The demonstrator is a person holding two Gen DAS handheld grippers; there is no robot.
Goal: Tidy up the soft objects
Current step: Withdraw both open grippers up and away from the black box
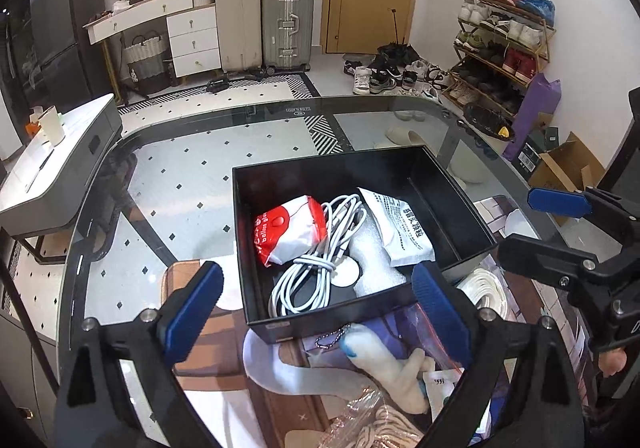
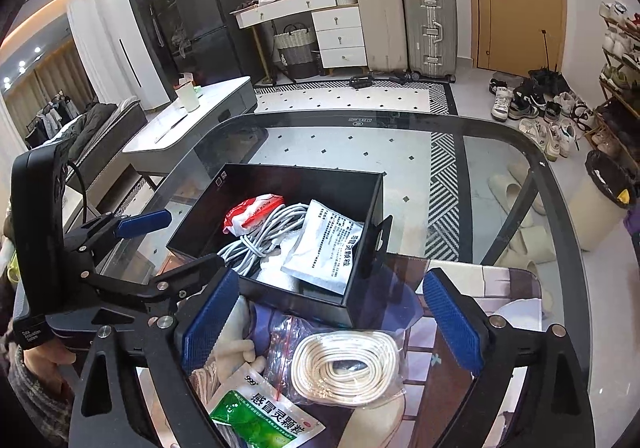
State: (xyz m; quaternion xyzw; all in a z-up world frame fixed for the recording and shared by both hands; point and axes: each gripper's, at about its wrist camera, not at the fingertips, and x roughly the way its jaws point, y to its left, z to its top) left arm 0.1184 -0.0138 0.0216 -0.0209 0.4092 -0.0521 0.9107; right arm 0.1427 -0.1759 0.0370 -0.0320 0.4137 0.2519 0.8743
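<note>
Both of your claws are wide apart and hold nothing. Closest to your right claw (image 2: 328,324) lies the bag of white cord (image 2: 346,364), flat on the worktop (image 2: 496,167), right under the gap between the blue pads (image 2: 208,322). The cord is wound in an oval that runs side to side, so the pads stand at its two ends. Just to its left you see the green packet (image 2: 264,414).

Your left claw (image 1: 316,312) hangs over the soft white toy (image 1: 390,372), which lies slanted below it, partly on a clear bag.

A little farther on sits the black box (image 2: 362,252), open on top. Inside it are the red and white pouch (image 1: 290,230), the grey cable (image 1: 316,268) and the white packet (image 1: 404,228). The box lies straight ahead of both claws, so I think the cord is your right hand's job: drop, pinch, then carry it forward.
</note>
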